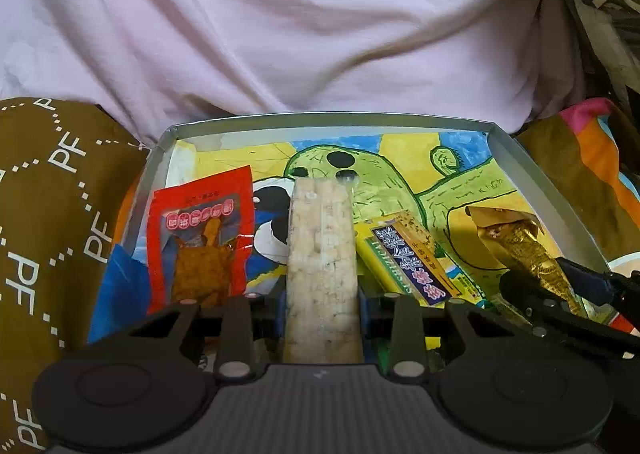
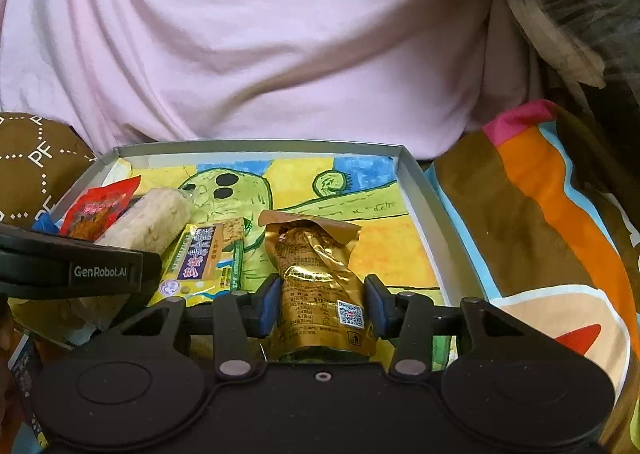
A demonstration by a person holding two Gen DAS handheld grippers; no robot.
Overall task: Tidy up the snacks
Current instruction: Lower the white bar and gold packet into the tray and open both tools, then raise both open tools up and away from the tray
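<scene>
Left wrist view: straight ahead, grey-rimmed tray [image 1: 332,119] with a painted cactus drawing [image 1: 380,181] over its floor; left gripper [image 1: 320,306] clamped on rice bar [image 1: 322,246], pads pressed to both its sides, bar sticking forward over the tray's near half; just left of the bar, inside the tray near its left wall, red pack [image 1: 200,238], propped up; just right of the bar, on the tray floor, yellow pack [image 1: 404,258], lying aslant with blue lettered label up; further right, over the tray's near right corner, gold pack [image 1: 516,242], tilted, its lower end pinched in dark tongs; behind the tray's far rim, pink cloth [image 1: 280,33] in folds; left of the tray, brown cloth [image 1: 48,193] printed with white letters.

Right wrist view: right gripper [image 2: 322,306] closed on the gold pack [image 2: 316,254], blue pads against its two edges, crumpled top reaching toward the tray's middle; same tray [image 2: 260,143], far right part of its floor bare; yellow pack [image 2: 204,258] just left of the gold one, apart from it; rice bar [image 2: 148,221] and red pack [image 2: 100,209] toward the tray's left wall; right of the tray, striped cloth [image 2: 540,213] in orange, brown and blue.
</scene>
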